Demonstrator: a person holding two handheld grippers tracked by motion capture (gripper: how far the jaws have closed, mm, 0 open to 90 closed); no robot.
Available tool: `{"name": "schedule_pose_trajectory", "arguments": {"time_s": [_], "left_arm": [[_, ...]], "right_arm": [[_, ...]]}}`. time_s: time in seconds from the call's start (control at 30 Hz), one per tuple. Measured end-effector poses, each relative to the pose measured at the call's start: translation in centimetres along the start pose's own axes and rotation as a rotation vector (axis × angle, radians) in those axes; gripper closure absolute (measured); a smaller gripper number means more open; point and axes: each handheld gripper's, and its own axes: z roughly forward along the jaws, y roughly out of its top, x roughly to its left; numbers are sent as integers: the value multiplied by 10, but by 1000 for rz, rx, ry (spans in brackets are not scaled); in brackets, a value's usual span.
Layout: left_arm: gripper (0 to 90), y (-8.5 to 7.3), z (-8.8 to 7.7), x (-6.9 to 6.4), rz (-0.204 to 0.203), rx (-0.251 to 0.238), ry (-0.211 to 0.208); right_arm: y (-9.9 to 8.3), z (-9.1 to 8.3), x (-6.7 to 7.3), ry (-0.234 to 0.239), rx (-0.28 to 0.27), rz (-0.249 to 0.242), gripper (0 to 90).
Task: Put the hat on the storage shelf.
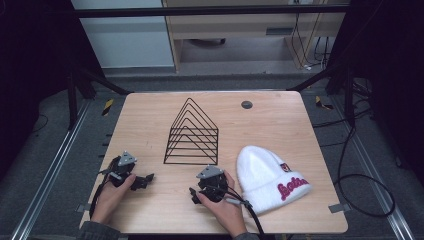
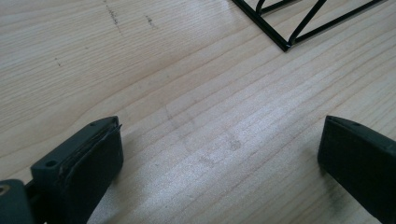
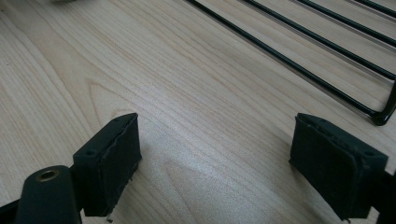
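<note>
On the wooden table point(image 1: 150, 120), both claws gape wide and empty beside a white beanie point(image 1: 267, 177) with unreadable red script.

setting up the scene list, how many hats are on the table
1. The white hat with red lettering lies on the table at its near right, right of the wire rack and just beside the right tongs. Nothing suggests another is hidden.

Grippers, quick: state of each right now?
Left gripper: open, nothing between its jaws, low over the table.
Right gripper: open, empty, near the wire rack.
</note>
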Motion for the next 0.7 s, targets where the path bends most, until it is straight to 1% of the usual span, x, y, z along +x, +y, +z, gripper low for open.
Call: {"name": "schedule_pose_trajectory", "arguments": {"time_s": [0.3, 0.4, 0.47, 0.53, 0.57, 0.63, 0.7], "left_arm": [[0, 0, 0, 0, -2, 0, -1], [0, 0, 0, 0, -2, 0, -2], [0, 0, 0, 0, -2, -1, -2], [0, 0, 0, 0, 1, -1, -1], [0, 0, 0, 0, 1, -2, 0], [0, 0, 0, 0, 1, -2, 0], [0, 0, 0, 0, 1, -2, 0]], "right_arm": [[0, 0, 0, -2, 0, 2, 169], [-1, -2, 0, -15, -2, 12, 190], [1, -6, -1, -39, 30, 9, 183], [4, -17, -5, -77, 38, 6, 179], [7, -25, -9, -90, 25, 8, 177], [14, -46, -20, -124, 7, -3, 164], [22, -65, -32, -147, -9, -16, 158]]}}
